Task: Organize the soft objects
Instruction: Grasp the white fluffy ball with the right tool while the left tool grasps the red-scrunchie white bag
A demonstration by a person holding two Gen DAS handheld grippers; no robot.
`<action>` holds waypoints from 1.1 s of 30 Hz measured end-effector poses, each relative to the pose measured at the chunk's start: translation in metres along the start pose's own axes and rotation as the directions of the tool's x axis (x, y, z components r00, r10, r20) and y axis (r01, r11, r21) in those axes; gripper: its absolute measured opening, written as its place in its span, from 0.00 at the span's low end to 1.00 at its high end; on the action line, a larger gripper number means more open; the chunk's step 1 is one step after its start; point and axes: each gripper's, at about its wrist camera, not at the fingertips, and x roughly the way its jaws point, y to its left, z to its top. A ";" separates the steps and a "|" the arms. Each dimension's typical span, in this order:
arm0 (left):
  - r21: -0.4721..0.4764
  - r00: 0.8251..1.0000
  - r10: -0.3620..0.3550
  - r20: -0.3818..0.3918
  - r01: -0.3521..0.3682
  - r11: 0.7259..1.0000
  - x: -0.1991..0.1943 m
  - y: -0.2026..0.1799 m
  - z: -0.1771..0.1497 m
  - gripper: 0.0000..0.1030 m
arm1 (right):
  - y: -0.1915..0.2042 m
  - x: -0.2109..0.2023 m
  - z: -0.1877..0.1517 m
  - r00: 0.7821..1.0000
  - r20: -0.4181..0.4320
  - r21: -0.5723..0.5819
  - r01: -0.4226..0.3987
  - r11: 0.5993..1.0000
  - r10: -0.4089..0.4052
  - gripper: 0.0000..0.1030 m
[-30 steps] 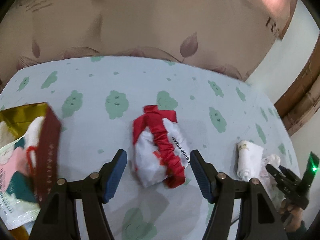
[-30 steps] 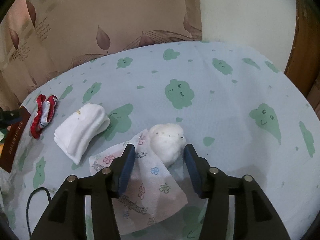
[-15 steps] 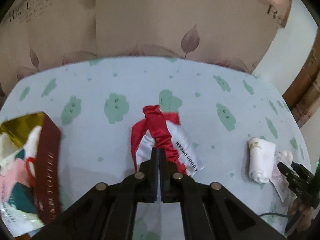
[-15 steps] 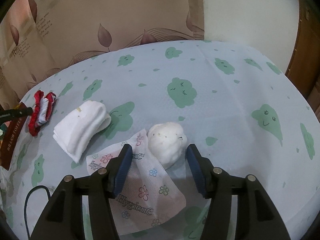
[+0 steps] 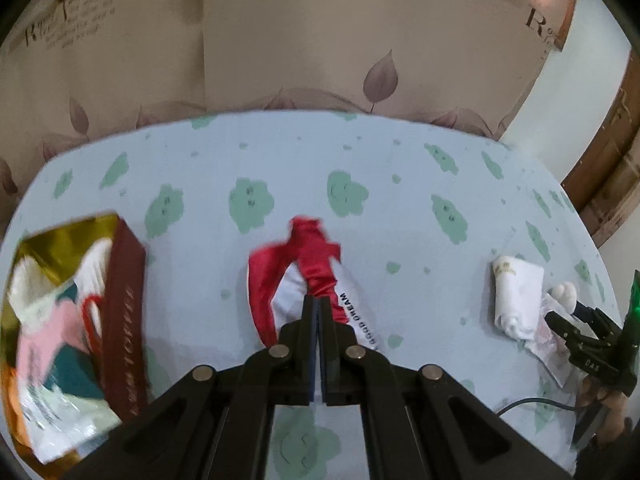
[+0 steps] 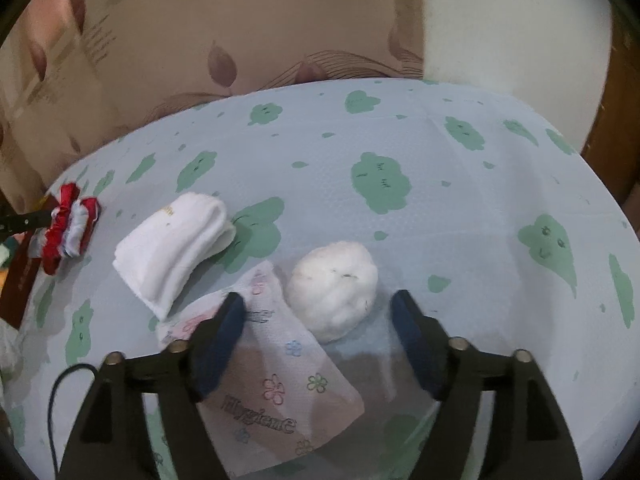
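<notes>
Box (image 5: 120,320) first, at the far left of the left wrist view: a dark red carton with a gold lining, already stuffed with soft pieces in white, pink and teal. Just beside it, mid-table, the left gripper (image 5: 319,308) has its jaws pressed together on the red ruffled band of the red-and-white fabric pouch (image 5: 316,280) — a pinch on cloth, with no gap visible between the pads. The pouch lies on the cloud-print tablecloth (image 5: 400,208), its long axis running from the gripper away toward the wall, leaning slightly left, the red knotted end pointing to the far side.

So the step in hand looks like the pick of this pouch; the next move probably calls for a lift and a carry leftward over the box, high enough that the trailing red loop clears the carton wall.

Further right, the folded white towel (image 6: 172,256) lies with its long axis diagonal, rolled end toward the wall. Touching its near corner is a flower-printed tissue pack (image 6: 280,372), and just beside that sits the white plush ball (image 6: 334,290). The right gripper (image 6: 318,320) has just been opening — its jaws now stand wide, either side of the ball's near edge, pads clear of it, the left finger over the tissue pack. Closing on the ball would need a short push forward first.
</notes>
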 end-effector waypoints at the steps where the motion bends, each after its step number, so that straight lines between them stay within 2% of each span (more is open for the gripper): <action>1: -0.010 1.000 -0.005 -0.008 0.004 1.000 0.003 0.001 -0.004 0.00 | 0.003 0.000 0.000 1.000 0.000 -0.013 0.007 1.000 -0.007 0.75; 4: -0.004 1.000 0.002 -0.017 -0.002 1.000 0.006 0.003 -0.011 0.00 | -0.003 -0.004 -0.001 1.000 0.020 0.015 -0.013 1.000 0.013 0.76; 6: 0.009 1.000 0.020 -0.010 -0.020 1.000 0.006 0.003 -0.015 0.00 | -0.016 -0.013 -0.004 0.997 0.066 0.079 -0.036 0.996 0.031 0.78; 9: 0.025 0.999 0.033 0.002 -0.033 0.999 0.005 0.003 -0.018 0.01 | -0.033 -0.018 -0.007 0.995 0.073 0.154 -0.073 0.985 0.062 0.81; 12: 0.006 1.000 0.028 -0.003 -0.028 1.000 0.010 0.006 -0.016 0.02 | -0.040 -0.020 -0.008 0.996 0.071 0.159 -0.057 0.986 0.046 0.81; 16: -0.015 0.999 0.020 -0.029 -0.020 1.000 0.022 0.007 -0.015 0.10 | -0.029 -0.021 0.000 0.996 0.082 0.112 -0.025 0.993 0.016 0.80; 18: -0.008 0.999 0.035 -0.026 -0.035 0.999 0.026 0.003 -0.015 0.14 | -0.025 -0.018 0.005 0.997 0.082 0.096 -0.011 0.995 0.003 0.71; 19: -0.009 0.999 0.040 -0.027 -0.041 0.999 0.027 0.002 -0.015 0.16 | -0.022 -0.013 0.008 0.997 0.073 0.095 -0.001 0.995 -0.006 0.63; 20: -0.012 0.999 0.041 -0.026 -0.041 0.999 0.028 0.001 -0.015 0.21 | -0.021 -0.011 0.010 0.998 0.063 0.100 0.000 0.995 -0.007 0.54; 23: -0.003 0.999 0.033 -0.027 -0.033 0.999 0.031 -0.002 -0.015 0.37 | -0.022 0.001 0.014 0.999 0.027 0.122 0.019 0.992 -0.022 0.44; 25: 0.004 0.999 0.023 -0.028 -0.023 1.000 0.033 -0.005 -0.016 0.40 | -0.021 0.003 0.015 0.999 0.029 0.110 0.032 0.993 -0.036 0.40; 26: 0.009 0.999 0.025 -0.028 -0.025 1.000 0.034 -0.006 -0.017 0.41 | -0.020 0.002 0.015 0.999 0.030 0.105 0.032 0.994 -0.035 0.29; 27: 0.018 0.999 0.031 -0.030 -0.031 0.999 0.036 -0.009 -0.017 0.42 | -0.020 0.002 0.015 0.999 0.031 0.101 0.030 0.994 -0.033 0.24; 33: 0.031 0.998 0.055 -0.017 -0.054 0.998 0.043 -0.016 -0.018 0.47 | -0.015 -0.007 0.012 0.996 0.063 0.082 0.057 0.995 -0.062 0.21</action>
